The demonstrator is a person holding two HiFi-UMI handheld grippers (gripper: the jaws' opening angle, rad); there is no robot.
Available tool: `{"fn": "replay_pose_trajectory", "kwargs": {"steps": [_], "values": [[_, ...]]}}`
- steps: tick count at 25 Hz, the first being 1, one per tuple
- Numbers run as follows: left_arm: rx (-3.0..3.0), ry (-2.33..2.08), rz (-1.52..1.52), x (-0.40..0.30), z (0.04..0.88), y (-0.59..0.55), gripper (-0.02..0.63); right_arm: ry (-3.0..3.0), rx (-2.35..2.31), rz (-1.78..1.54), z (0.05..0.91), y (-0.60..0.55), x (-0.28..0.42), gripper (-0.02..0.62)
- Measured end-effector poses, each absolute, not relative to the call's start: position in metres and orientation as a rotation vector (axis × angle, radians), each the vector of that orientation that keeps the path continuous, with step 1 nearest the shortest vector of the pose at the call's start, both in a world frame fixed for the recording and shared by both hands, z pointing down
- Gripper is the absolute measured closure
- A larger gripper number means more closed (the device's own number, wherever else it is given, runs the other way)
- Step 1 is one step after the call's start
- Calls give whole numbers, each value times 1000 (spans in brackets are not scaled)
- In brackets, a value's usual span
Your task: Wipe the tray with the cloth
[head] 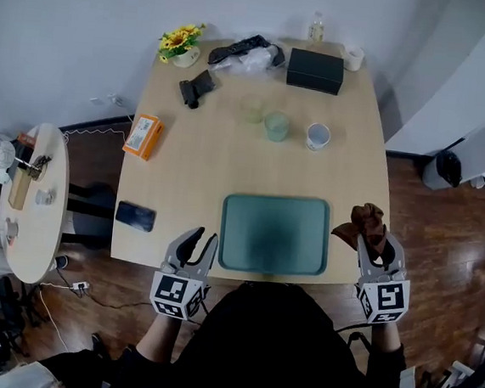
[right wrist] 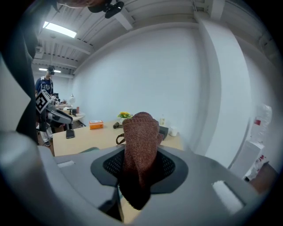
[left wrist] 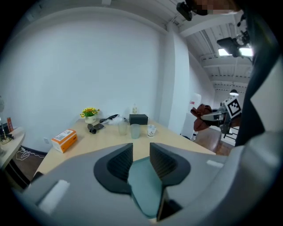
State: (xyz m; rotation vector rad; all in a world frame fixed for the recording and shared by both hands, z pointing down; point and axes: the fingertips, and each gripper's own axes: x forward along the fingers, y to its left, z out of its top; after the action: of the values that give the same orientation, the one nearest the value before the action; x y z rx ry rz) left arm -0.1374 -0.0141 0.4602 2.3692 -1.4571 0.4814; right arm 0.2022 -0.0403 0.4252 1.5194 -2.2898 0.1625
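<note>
My right gripper (head: 380, 245) pinches the brown cloth (head: 364, 221) in its fingers, just past the green tray's (head: 278, 199) 3 o'clock edge. My left gripper (head: 199, 243) has its fingers spread at the tray's 8 o'clock, with nothing between them.

Head view hangs right over the person, looking steeply down, table (head: 211, 169) filling mid-frame, tray (head: 274, 233) lower centre. Both gripper views sit low at the near edge, close behind their jaws, facing across it, sharing the orange box (head: 143, 136) and flowers (head: 181, 40).
</note>
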Motion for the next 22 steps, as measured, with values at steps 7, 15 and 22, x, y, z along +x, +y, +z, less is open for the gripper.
{"fn": "replay_pose_trajectory", "kwargs": {"steps": [7, 15, 22], "values": [[2282, -1484, 465, -141, 465, -10, 503, -2027, 1584, 466, 561, -43, 275, 468], [2251, -1518, 471, -138, 466, -5, 505, -1915, 1432, 661, 664, -38, 276, 463], [2198, -1543, 419, -106, 475, -4, 503, -1912, 1429, 723, 670, -27, 315, 310]]}}
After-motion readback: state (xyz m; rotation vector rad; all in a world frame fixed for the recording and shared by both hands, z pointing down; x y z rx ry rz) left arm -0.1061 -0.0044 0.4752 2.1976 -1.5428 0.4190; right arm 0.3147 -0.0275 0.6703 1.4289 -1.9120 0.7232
